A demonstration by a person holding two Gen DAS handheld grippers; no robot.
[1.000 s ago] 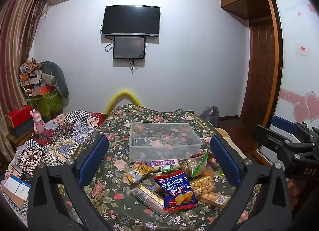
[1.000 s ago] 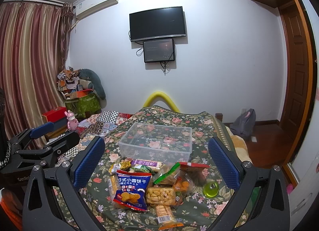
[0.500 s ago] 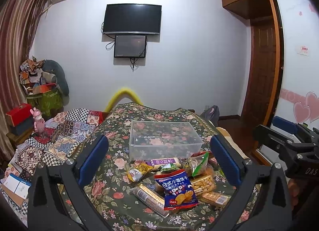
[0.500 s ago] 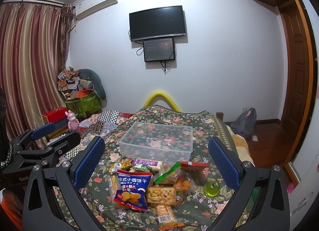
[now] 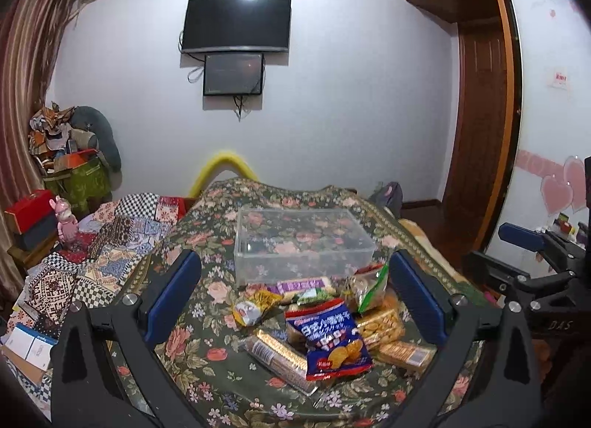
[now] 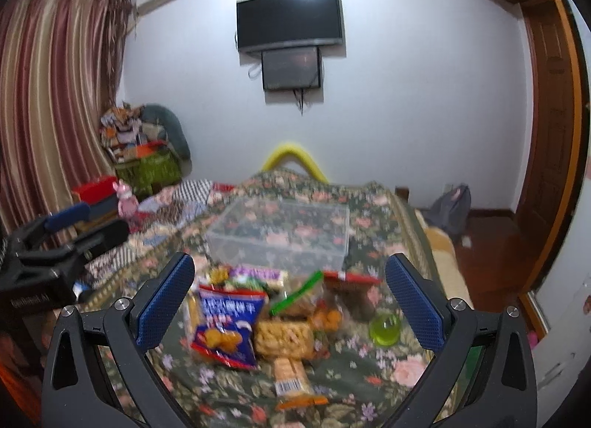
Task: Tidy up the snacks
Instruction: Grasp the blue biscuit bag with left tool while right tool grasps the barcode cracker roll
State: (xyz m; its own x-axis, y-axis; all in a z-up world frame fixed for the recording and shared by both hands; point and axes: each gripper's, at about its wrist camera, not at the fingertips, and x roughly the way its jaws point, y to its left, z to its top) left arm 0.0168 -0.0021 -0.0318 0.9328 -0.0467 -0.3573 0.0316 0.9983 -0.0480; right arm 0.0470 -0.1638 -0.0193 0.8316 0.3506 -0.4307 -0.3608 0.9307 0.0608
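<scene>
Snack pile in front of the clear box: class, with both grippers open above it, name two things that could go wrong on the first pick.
1. The blue biscuit bag lies overlapping the packets beneath it, so lifting it may drag the clear cracker sleeve along.
2. The green jelly cup sits apart near the cloth's right edge; a nudge from the right gripper might roll it off.

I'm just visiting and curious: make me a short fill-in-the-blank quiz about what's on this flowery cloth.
1. The clear plastic box holds ____ snacks.
2. The snack pile lies on the cloth, ____ the box.
3. The biscuit bag on top of the pile is mostly ____.
4. Both the left gripper and right gripper are ____.

Answers: no; outside; blue; open
</scene>
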